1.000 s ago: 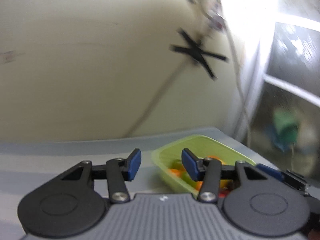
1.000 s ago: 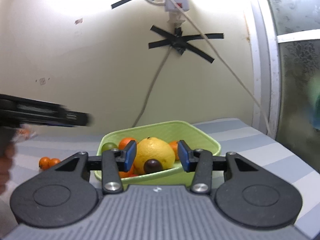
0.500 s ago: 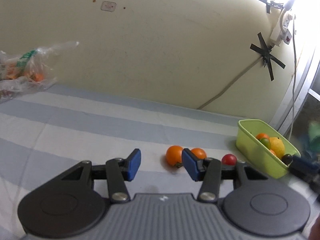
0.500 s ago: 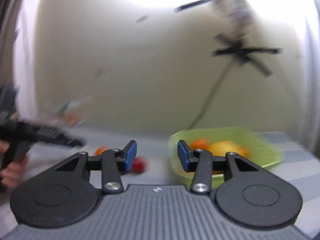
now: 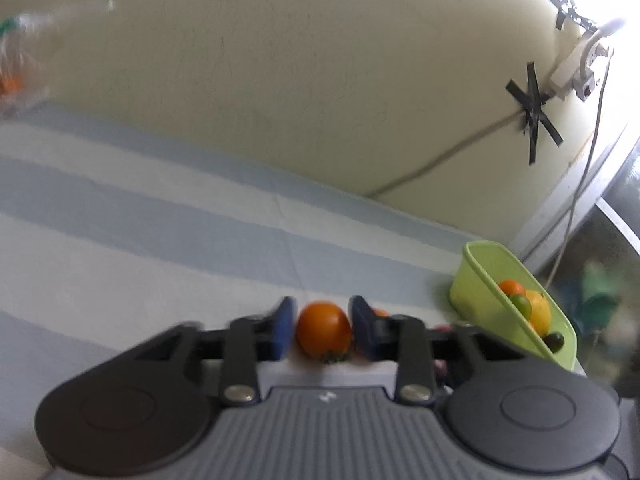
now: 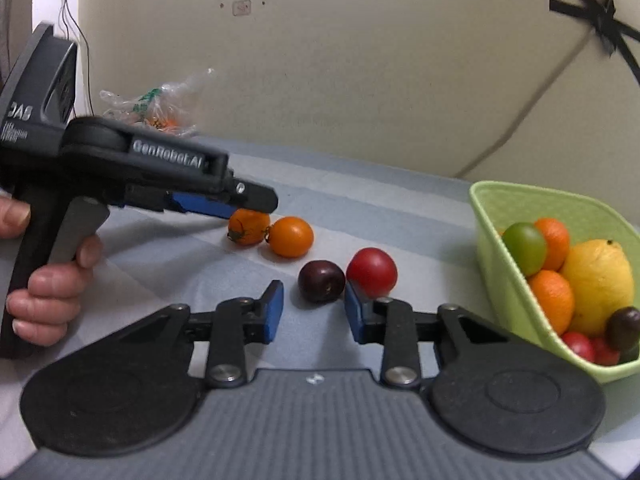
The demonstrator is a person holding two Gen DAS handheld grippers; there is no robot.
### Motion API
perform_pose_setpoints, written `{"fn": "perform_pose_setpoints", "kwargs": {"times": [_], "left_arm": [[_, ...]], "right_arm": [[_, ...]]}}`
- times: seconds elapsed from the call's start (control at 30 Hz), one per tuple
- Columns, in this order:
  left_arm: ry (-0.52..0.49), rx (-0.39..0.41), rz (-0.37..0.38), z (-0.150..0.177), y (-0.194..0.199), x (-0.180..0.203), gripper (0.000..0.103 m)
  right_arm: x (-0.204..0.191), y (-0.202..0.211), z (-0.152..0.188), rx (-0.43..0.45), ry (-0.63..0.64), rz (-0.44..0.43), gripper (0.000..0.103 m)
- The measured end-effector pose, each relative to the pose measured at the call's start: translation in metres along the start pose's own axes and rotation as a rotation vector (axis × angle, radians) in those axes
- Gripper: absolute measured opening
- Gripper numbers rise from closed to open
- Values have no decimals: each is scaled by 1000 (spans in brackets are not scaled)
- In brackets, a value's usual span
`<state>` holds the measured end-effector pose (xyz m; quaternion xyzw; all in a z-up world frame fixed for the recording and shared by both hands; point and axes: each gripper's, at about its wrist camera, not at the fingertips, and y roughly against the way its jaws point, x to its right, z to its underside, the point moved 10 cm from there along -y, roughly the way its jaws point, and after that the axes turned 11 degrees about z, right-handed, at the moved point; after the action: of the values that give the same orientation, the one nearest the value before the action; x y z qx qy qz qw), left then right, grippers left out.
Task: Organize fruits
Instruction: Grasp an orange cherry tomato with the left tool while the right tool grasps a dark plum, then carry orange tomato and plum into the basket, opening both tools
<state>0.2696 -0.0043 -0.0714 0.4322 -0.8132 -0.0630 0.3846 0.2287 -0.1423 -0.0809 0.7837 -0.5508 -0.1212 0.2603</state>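
**Fruits on the striped cloth, one orange tomato clamped**

Fruits are spread over the striped cloth (image 6: 360, 200): an orange tomato (image 5: 324, 330) with its green stalk end is gripped between the blue pads of the left gripper (image 5: 323, 330), whose jaws have just closed narrow onto it. A second orange tomato (image 6: 291, 237) is seen touching it on the right. Nearer the right gripper (image 6: 312, 310) lie a dark plum (image 6: 321, 281) and a red tomato (image 6: 372, 272), side by side. The right jaws have just been closing but stand apart; the plum sits just ahead of the gap, and the right pad is close beside the red tomato. A green basket (image 6: 520, 200) holding more fruit stands at the right edge of the cloth, near the wall. Bare cloth is left between the loose fruit and the basket.
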Motion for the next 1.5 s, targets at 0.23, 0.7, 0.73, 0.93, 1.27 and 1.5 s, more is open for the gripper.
{"fn": "perform_pose_setpoints", "kwargs": {"times": [0.23,0.7,0.73,0.93,1.27,1.5], "left_arm": [[14,12,-6,5,15,6,28],[-18,-62,145,52,32,84,28],[-35,-75,159,54,26,95,28],[-108,-108,215,45,-6,147,28],[-111,-172,197,66,-32,162,29],[-90,-161,175,67,-23,150,29]], "right_arm": [[-1,6,-1,14,1,13,24],[28,84,34,99,-108,18,21],[36,89,35,107,-126,28,20],[82,111,41,150,-192,100,13],[99,97,69,56,-203,53,18],[100,111,66,105,-272,-48,39]]}}
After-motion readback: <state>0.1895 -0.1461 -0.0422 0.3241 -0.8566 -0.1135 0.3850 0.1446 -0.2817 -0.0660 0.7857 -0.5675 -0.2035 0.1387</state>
